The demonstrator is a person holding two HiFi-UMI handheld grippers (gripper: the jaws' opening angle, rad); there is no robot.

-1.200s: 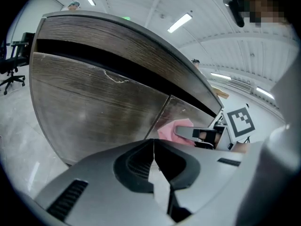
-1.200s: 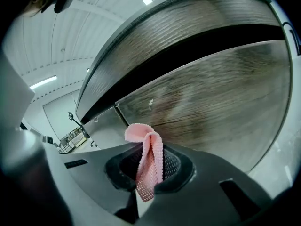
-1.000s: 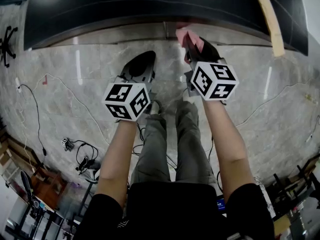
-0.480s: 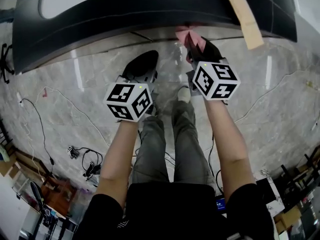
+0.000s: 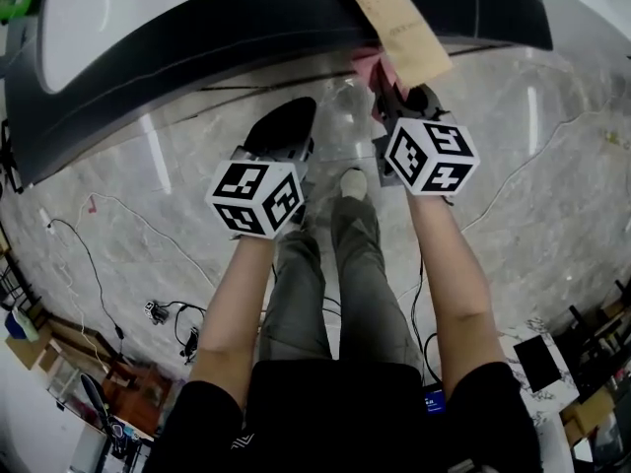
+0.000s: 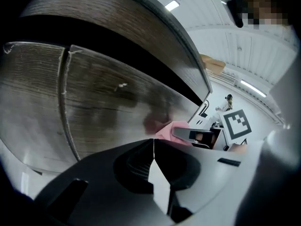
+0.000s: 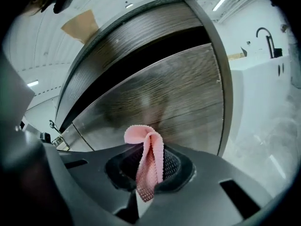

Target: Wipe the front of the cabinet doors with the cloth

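Note:
A pink cloth (image 7: 148,153) stands up folded between the jaws of my right gripper (image 7: 149,168), which is shut on it. In the head view that gripper (image 5: 390,87) holds the cloth (image 5: 366,65) low against the dark wood-grain cabinet front (image 5: 227,47). The cabinet door (image 7: 164,95) fills the right gripper view and shows a faint reflection of the cloth; whether they touch I cannot tell. My left gripper (image 5: 286,126) hangs beside it, lower and to the left. Its jaws (image 6: 154,142) are shut with nothing in them, facing the door (image 6: 103,93), with the cloth (image 6: 165,130) in sight beyond.
A cardboard strip (image 5: 389,16) leans over the cabinet above the right gripper. The person's legs and shoe (image 5: 350,180) stand on the marble floor (image 5: 148,166). Cables (image 5: 84,249) trail at the left. A white sink unit (image 7: 263,79) adjoins the cabinet's right side.
The cabinet and the cardboard strip have slid down and closer in the head view. Both grippers keep nearly the same places, the right one still shut on the cloth.

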